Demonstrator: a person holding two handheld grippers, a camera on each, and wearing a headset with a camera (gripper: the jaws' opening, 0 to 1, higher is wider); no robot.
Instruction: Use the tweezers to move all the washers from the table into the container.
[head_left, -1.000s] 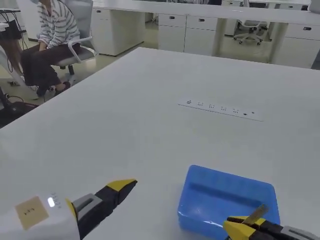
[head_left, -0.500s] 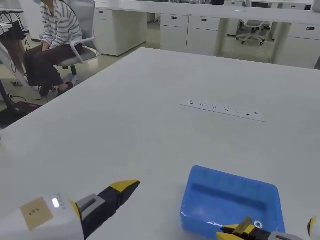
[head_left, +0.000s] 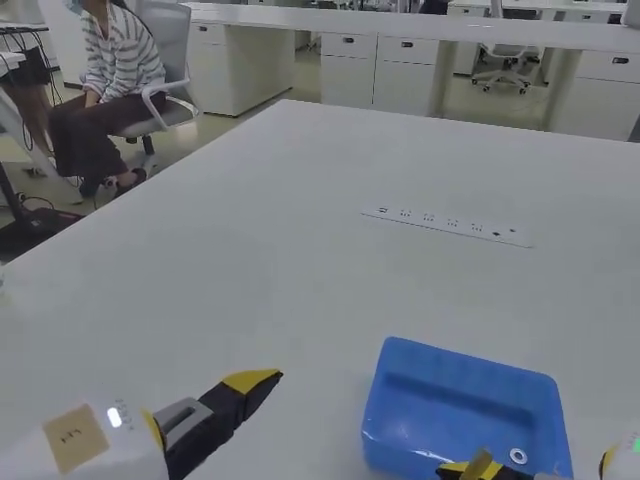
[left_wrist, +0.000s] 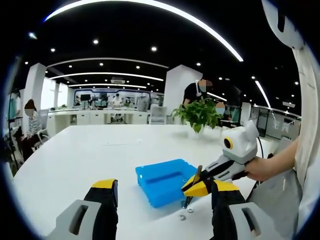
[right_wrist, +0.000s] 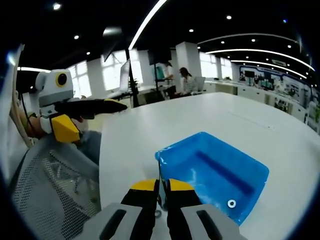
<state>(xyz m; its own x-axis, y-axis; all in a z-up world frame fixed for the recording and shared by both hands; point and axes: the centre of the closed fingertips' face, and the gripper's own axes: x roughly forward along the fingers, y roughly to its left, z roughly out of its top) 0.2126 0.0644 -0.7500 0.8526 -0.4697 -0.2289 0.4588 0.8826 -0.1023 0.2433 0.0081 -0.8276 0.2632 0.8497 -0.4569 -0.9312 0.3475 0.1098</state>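
P1: Right hand-held gripper (right_wrist: 161, 186) is sitting lower and nearer the person vs a sec ago, and a washer (right_wrist: 231, 203) is now lying inside the container (right_wrist: 210, 165), near a corner. It wasn't there a sec ago.

P2: Holding anything?

P1: Jaws are pressing together on the tweezers (left_wrist: 188, 199). Tips are pointing down at the counter (head_left: 300, 250), just beside the container. Can't tell if they're carrying anything, too small.

P2: And the left hand-held gripper (left_wrist: 163, 185)?

P1: Jaws are standing spread wide, gripping nothing. It's hovering over the counter, off to the container's left.

P2: What's remaining?

P1: At least two more washers (left_wrist: 182, 217) are lying on the counter by the container's near side, approx under the tweezers. So prob the next pick is coming up.

P2: What's worrying you?

P1: Washers are thin & flat on a smooth top, so tips coming in too steep could be skating off or flicking one away. Tweezers are sitting in the jaws w/ little hold, so pressing down hard could be twisting them in the grip. Container is looking light too. Bumping its wall could be shoving it into the loose washers.
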